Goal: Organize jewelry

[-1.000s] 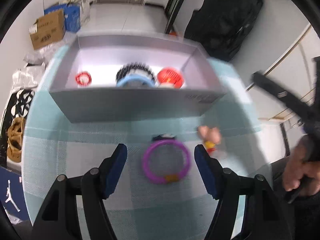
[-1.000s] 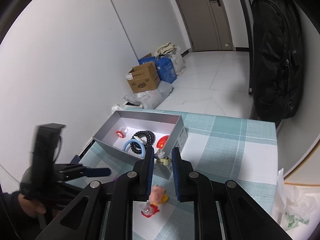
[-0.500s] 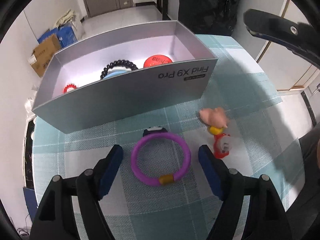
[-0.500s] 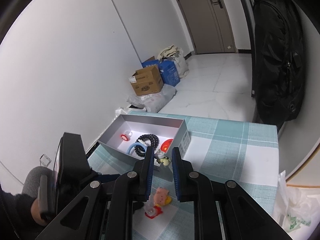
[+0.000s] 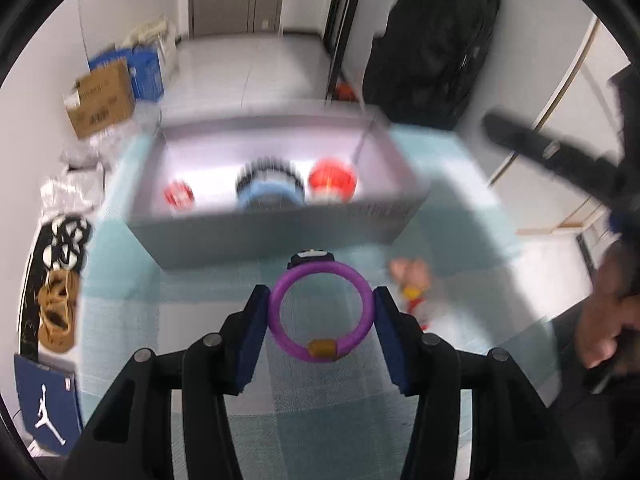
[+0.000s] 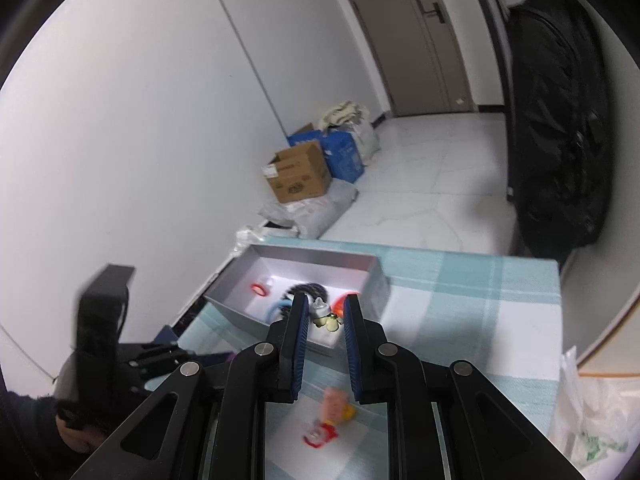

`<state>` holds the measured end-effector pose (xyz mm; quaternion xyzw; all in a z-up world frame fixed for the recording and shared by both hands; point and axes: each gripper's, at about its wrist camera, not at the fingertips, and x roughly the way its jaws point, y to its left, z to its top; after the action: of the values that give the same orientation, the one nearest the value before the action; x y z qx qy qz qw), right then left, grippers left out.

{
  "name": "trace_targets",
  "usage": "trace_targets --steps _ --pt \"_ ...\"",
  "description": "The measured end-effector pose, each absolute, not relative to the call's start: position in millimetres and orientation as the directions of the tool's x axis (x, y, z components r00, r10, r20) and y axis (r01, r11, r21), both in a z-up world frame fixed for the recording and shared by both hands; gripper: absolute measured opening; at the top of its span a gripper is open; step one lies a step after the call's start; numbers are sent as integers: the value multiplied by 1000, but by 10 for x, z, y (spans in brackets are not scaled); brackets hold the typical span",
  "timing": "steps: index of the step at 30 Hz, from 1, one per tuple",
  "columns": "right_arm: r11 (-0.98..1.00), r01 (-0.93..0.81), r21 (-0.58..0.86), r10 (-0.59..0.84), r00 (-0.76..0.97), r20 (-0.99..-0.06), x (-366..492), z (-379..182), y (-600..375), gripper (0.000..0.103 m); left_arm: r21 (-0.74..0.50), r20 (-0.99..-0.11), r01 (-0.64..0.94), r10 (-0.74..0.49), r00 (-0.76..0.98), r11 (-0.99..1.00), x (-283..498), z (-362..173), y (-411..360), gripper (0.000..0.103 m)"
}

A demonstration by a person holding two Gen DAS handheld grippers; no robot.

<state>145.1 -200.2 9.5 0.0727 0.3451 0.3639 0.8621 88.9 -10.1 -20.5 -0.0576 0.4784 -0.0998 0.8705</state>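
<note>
My left gripper (image 5: 321, 296) has its jaws closing, and both blue pads touch the sides of a purple bracelet (image 5: 362, 300) with an orange bead; a small black piece (image 5: 312, 258) sits at its far end. Beyond it stands the open grey box (image 5: 260, 232) with a red ring (image 5: 179, 196), a black and blue bracelet (image 5: 266, 194) and a red round piece (image 5: 332, 184). My right gripper (image 6: 326, 316) is shut on a small pale charm (image 6: 325, 320), above the box's near wall (image 6: 232, 312). A pink pig charm (image 6: 334, 410) lies on the cloth.
A teal checked cloth (image 6: 460, 320) covers the table. A black backpack (image 6: 560, 140) hangs at the right. Cardboard and blue boxes (image 6: 298, 176) sit on the floor beyond the table. A plastic bag (image 6: 592, 420) lies off the table's right edge.
The left jaws came in from wide apart onto the purple bracelet, and the left view lifted and blurred. The right gripper kept still with the charm.
</note>
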Motion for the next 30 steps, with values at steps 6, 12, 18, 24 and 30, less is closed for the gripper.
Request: trace_targets --steps 6,12,18,24,30 --pt "677 -642 361 719 470 -511 1473 259 -1788 16 -283 -728 103 -283 625 954 997 203 155 46" --pt "669 -654 352 717 444 -538 1606 256 -1567 16 -318 -722 80 -296 625 945 1279 149 291 46" --pt "671 -645 364 713 428 -556 1792 142 -1407 16 -367 -745 58 -331 579 928 1389 -56 340 46" --pt "687 -615 387 697 407 -591 1936 -67 -1338 16 -366 -766 39 -325 555 930 1511 -172 369 46" --pt "688 -597 411 695 383 -608 2055 -182 -1272 19 -430 -755 35 -381 534 902 1564 -218 462 47"
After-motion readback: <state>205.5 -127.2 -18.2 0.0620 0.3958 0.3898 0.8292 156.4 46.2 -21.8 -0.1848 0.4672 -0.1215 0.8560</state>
